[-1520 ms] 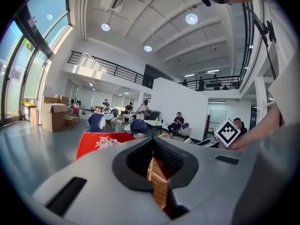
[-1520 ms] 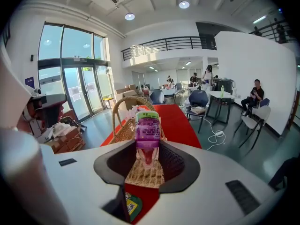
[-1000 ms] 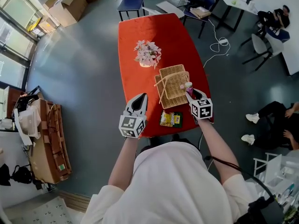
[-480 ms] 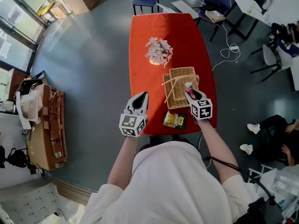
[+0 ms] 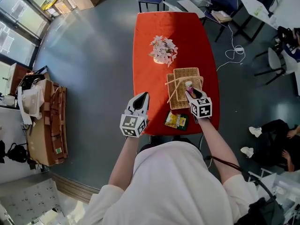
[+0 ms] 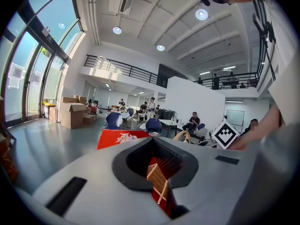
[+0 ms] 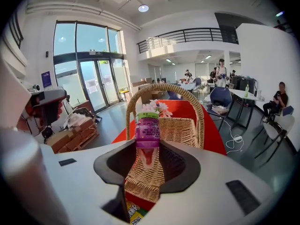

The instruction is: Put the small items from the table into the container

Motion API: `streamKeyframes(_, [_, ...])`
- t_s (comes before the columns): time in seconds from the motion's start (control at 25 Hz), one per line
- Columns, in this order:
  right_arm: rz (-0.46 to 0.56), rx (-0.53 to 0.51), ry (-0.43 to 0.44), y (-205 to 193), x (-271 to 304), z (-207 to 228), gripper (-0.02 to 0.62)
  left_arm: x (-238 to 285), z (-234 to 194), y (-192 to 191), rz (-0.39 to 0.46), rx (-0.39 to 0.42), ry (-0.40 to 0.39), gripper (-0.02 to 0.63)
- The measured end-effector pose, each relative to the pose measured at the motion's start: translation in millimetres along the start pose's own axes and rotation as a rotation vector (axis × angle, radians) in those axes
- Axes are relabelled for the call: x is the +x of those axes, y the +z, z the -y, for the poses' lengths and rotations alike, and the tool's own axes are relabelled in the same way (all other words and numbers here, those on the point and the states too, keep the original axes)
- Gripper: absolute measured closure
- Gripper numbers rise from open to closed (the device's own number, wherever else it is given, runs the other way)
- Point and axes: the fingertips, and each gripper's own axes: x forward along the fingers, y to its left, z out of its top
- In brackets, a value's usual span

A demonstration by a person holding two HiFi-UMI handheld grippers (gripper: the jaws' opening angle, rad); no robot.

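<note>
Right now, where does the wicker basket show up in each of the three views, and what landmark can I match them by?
Head view: wicker basket on the red table, right of centre, just ahead of the right gripper.
Left gripper view: only its handle arch, right of centre.
Right gripper view: dead centre, behind the purple bottle in the jaws.
Shared landmark: the pink flowers on the table.

purple plastic bottle (image 7: 147,130): upright, up over the basket | tan wicker handled basket (image 5: 185,71): right edge of red table (image 5: 159,32) | yellow-green snack packet (image 5: 176,121): flat, near edge
</note>
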Motion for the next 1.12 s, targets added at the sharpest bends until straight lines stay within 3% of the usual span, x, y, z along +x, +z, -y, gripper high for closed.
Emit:
streamKeyframes(0.8, [0.013, -0.01, -0.021, 4, -7, 7, 0.436, 8, 6, 4, 0.005, 0.014, -0.017, 0.598])
streamKeyframes(1.12, [0.031, 0.004, -0.025, 0, -16, 8, 0.436, 12, 21, 1, -0.019, 0.056, -0.07, 0.6])
